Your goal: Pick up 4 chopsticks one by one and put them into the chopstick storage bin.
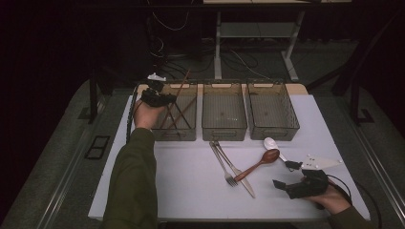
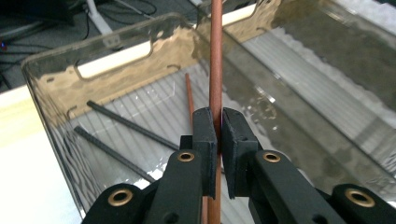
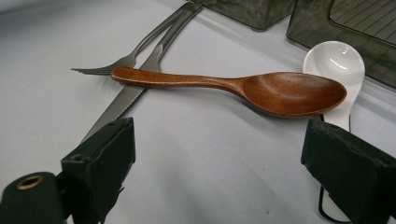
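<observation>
- The left tool [image 2: 217,135] is clamped on a reddish-brown chopstick [image 2: 215,70], held over the left bin [image 1: 184,131] at the surface's far left corner.
- Inside that bin lie two black chopsticks [image 2: 126,123] and another brown chopstick [image 2: 188,100].
- The right tool [image 3: 219,154], its jaws wide apart and holding nothing, rests near the surface's near right corner, facing a wooden spoon [image 3: 261,88].
- The wooden spoon lies across a knife [image 3: 126,93], beside a fork [image 3: 116,63] and a white spoon [image 3: 338,63].
</observation>
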Tool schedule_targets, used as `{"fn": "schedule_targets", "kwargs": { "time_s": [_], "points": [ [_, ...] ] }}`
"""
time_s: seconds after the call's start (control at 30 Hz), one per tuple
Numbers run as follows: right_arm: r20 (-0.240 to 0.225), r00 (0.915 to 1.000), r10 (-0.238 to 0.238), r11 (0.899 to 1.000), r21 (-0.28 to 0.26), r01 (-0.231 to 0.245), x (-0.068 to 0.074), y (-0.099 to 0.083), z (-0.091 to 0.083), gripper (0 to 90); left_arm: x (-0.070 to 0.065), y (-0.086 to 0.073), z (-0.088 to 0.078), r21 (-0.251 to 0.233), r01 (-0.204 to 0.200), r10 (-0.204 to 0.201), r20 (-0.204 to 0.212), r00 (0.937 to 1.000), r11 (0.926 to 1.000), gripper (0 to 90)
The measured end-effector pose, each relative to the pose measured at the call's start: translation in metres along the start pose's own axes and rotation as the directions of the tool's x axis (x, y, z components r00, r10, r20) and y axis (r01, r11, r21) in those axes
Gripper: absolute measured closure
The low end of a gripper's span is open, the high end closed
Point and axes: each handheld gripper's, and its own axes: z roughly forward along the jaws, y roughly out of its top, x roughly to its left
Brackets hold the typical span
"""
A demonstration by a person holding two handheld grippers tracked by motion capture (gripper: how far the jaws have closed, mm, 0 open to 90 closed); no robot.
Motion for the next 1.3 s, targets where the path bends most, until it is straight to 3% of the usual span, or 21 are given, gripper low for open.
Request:
{"fn": "schedule_targets", "kwargs": {
  "time_s": [0.27, 0.37, 0.47, 0.57, 0.77, 1.07, 1.3],
  "points": [
    [0.001, 1.0000, 0.003, 1.000, 0.000, -0.003, -0.001, 0.000, 0.000, 9.8, 0.000, -0.008, 0.017, 0.094, -0.004, 0.006, -0.021, 0.9998, 0.9955, 83.4],
    [-0.001, 1.0000, -0.002, 1.000, -0.001, 0.002, -0.001, 0.000, 0.000, 9.8, -0.002, -0.010, 0.024, 0.130, 0.003, 0.004, -0.054, 0.9986, 0.9915, 82.9],
    [-0.001, 1.0000, -0.001, 1.000, -0.002, 0.001, -0.001, 0.000, 0.000, 9.8, -0.003, -0.010, 0.028, 0.146, -0.015, 0.028, -0.088, 0.9957, 0.9892, 72.6],
    [-0.001, 1.0000, -0.002, 1.000, -0.001, 0.002, -0.001, -0.001, 0.000, 9.8, -0.006, -0.009, 0.029, 0.137, -0.030, 0.043, -0.098, 0.9942, 0.9901, 62.4],
    [-0.004, 1.0000, -0.002, 1.000, 0.001, 0.003, 0.000, 0.000, 0.000, 9.8, -0.008, -0.007, 0.025, 0.100, -0.053, 0.062, -0.090, 0.9940, 0.9936, 50.5],
    [-0.003, 1.0000, -0.002, 1.000, 0.004, 0.002, 0.000, -0.001, 0.001, 9.8, -0.012, -0.002, 0.011, 0.056, -0.056, 0.058, -0.036, 0.9977, 0.9968, 40.7],
    [-0.004, 1.0000, -0.004, 1.000, 0.005, 0.004, 0.000, -0.001, 0.001, 9.8, -0.026, 0.002, -0.004, 0.003, -0.098, 0.098, -0.017, 0.9951, 0.9952, 35.7]
  ]
}}
